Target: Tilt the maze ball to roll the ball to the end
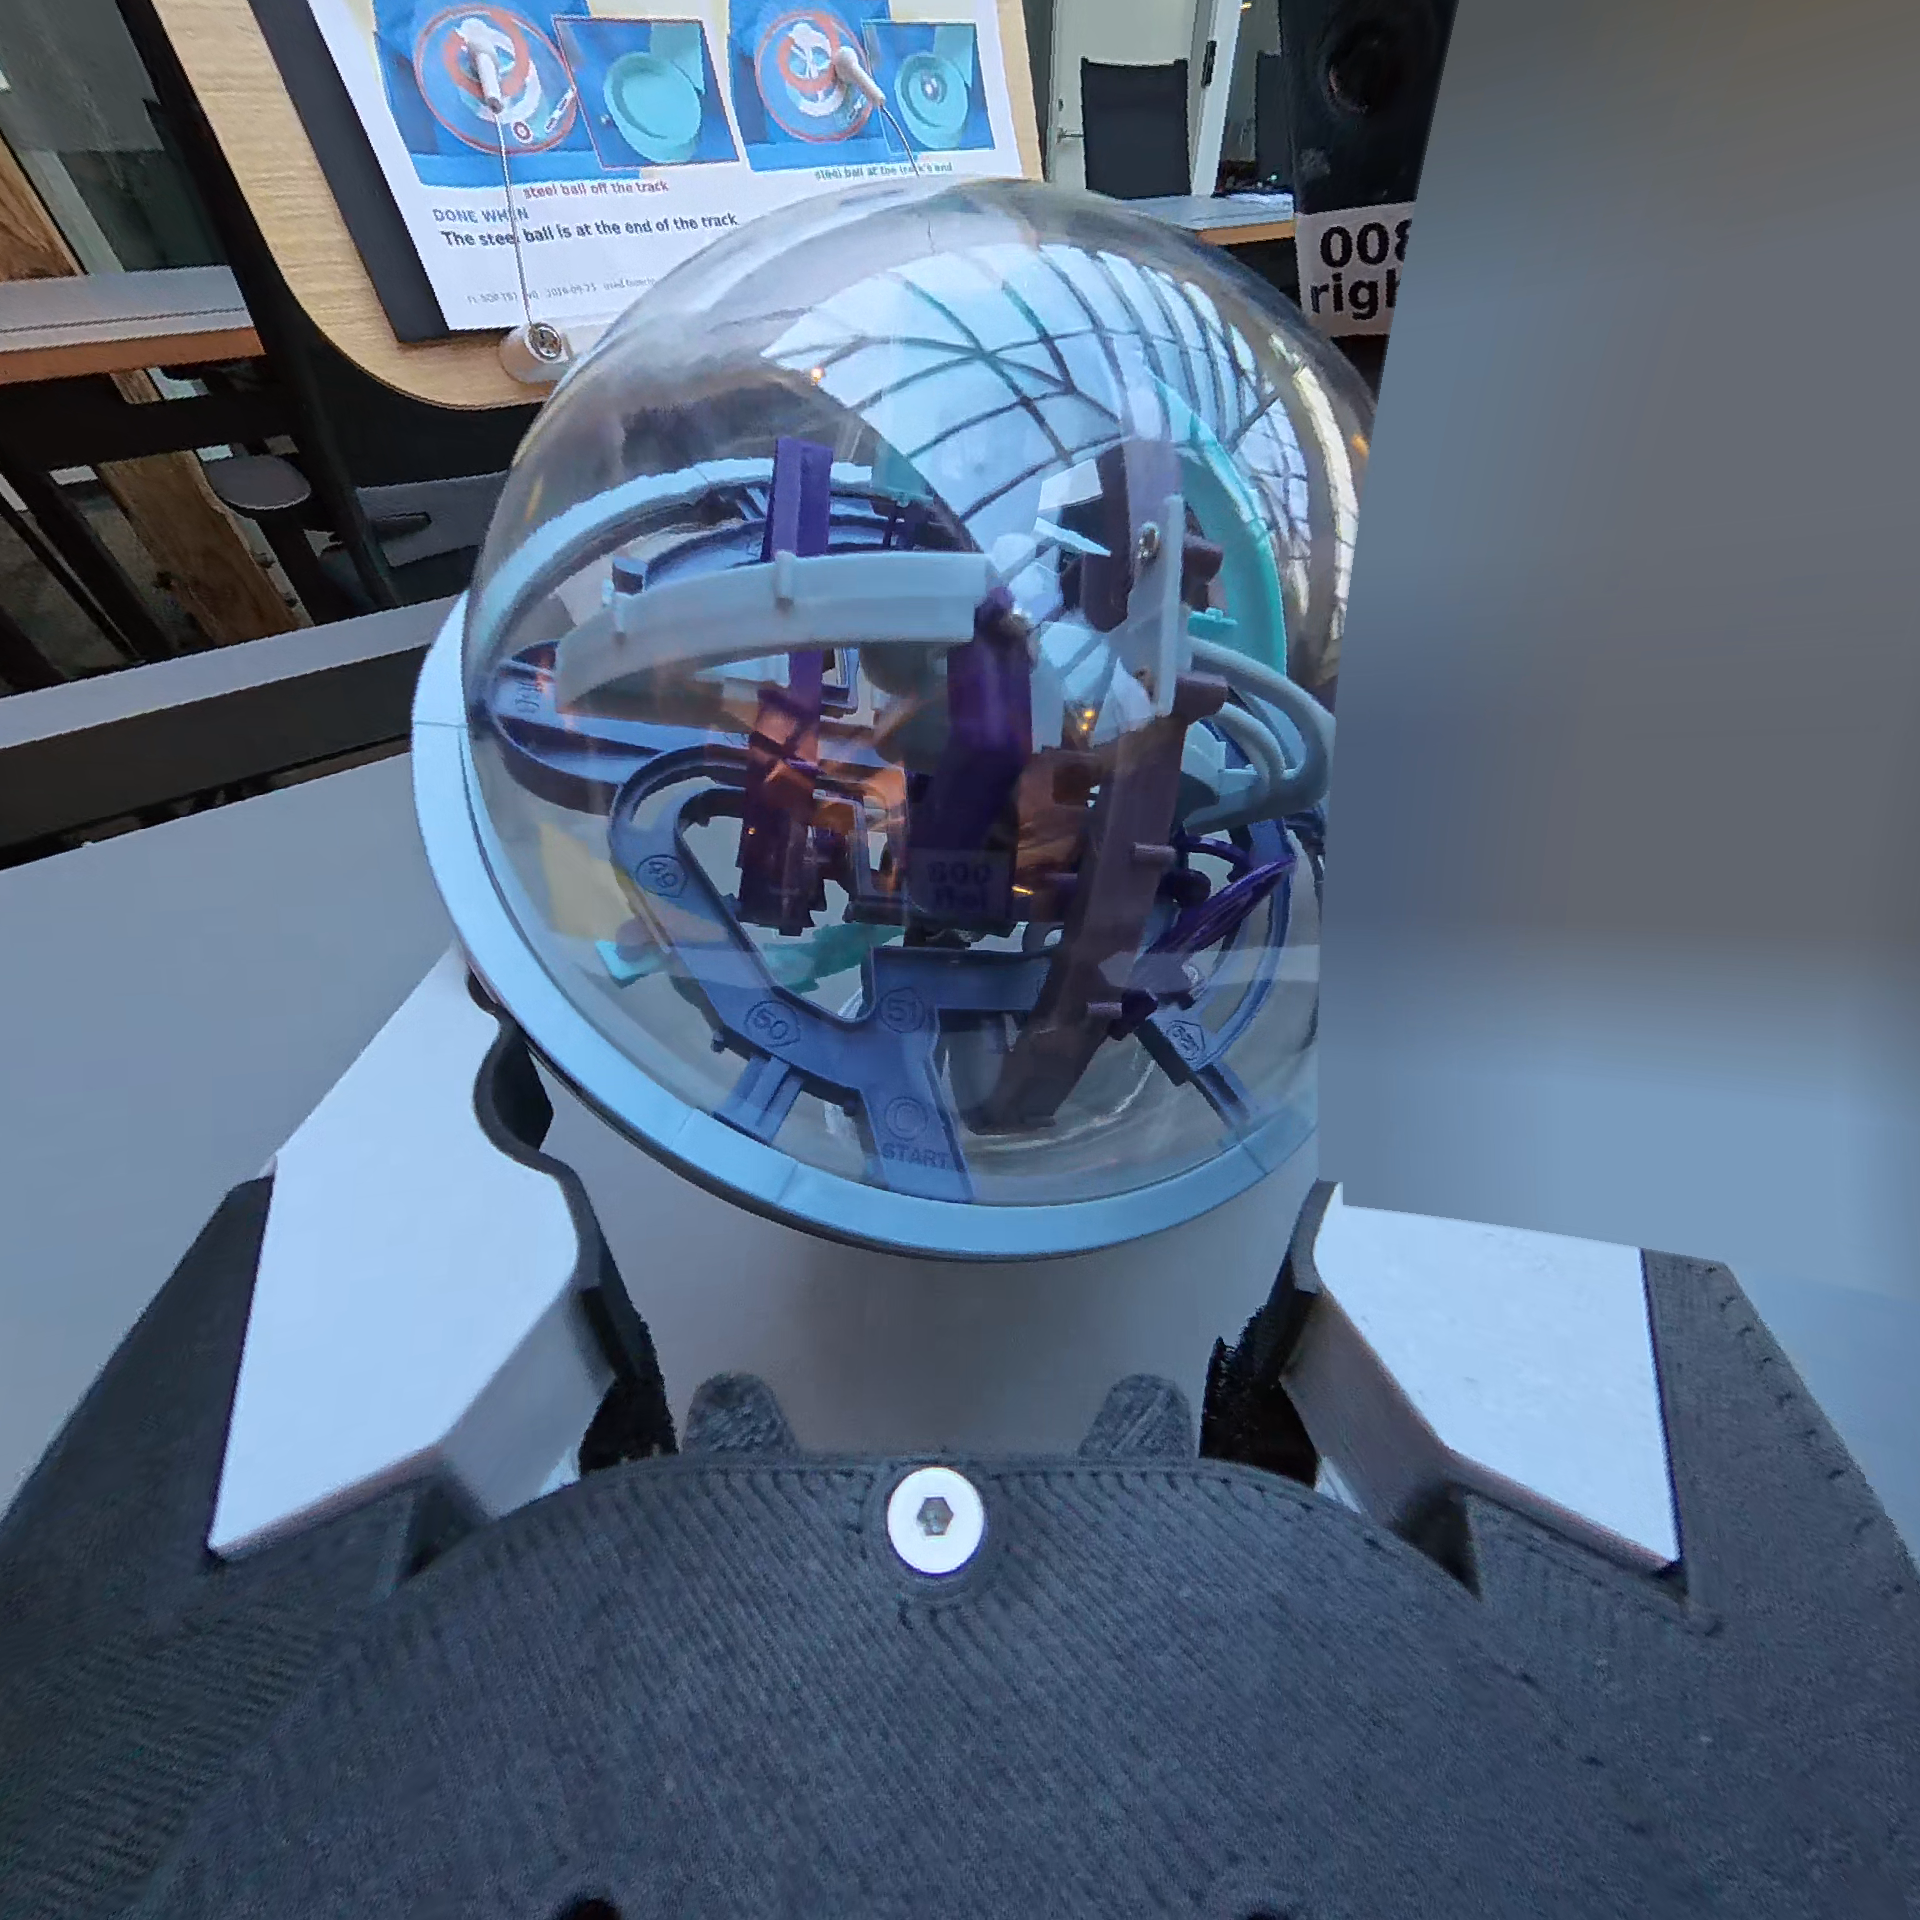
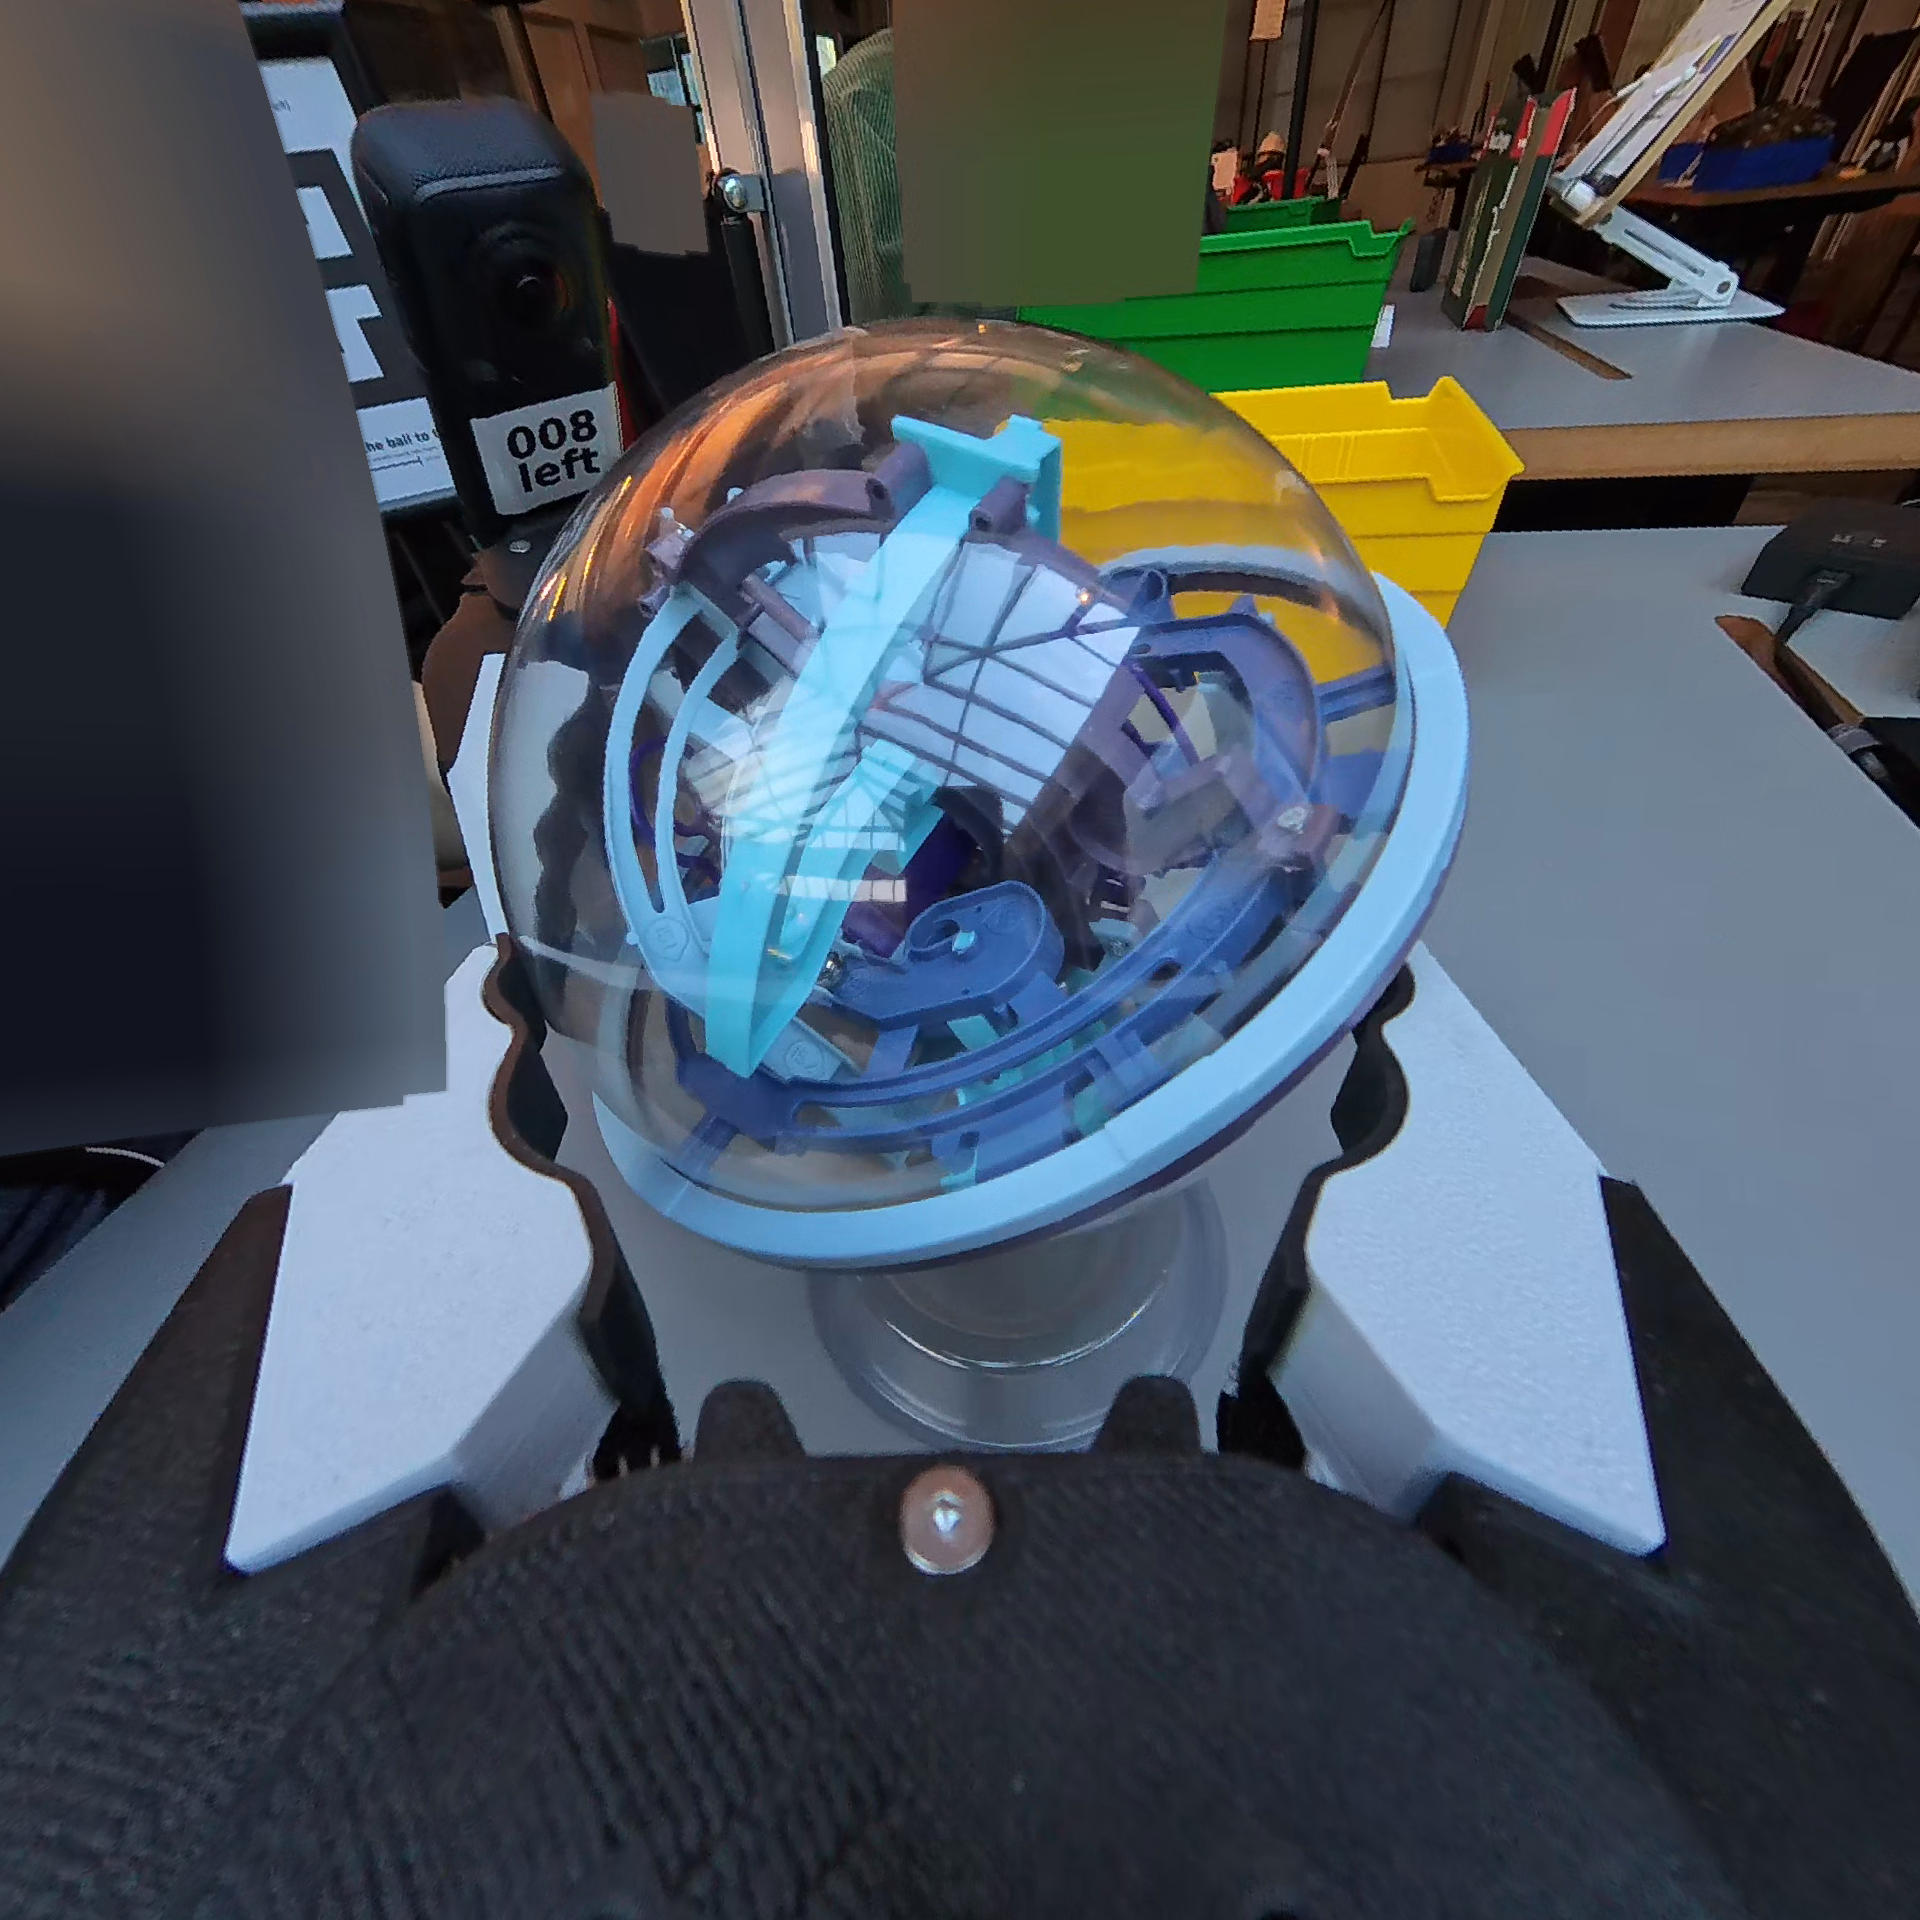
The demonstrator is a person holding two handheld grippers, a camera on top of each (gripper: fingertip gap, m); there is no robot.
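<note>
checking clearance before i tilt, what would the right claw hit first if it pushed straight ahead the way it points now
The maze ball: its pale blue equator ring and clear dome sit directly between the right claw fingers, apparently already touching; depth is hard to judge.

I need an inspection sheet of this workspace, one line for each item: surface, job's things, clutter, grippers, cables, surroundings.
Surface: grey table, matte.
Job's things: clear plastic maze ball with blue, purple and teal tracks and a pale blue equator ring, tilted; small steel ball not clearly seen.
Clutter: yellow plastic bin behind the ball, green plastic bin further back, black box at the right edge.
Grippers: left gripper and right gripper each hold the ball from opposite sides.
Cables: one dark cable at the black box.
Surroundings: printed instruction sheet on a board; shelves behind.
</note>
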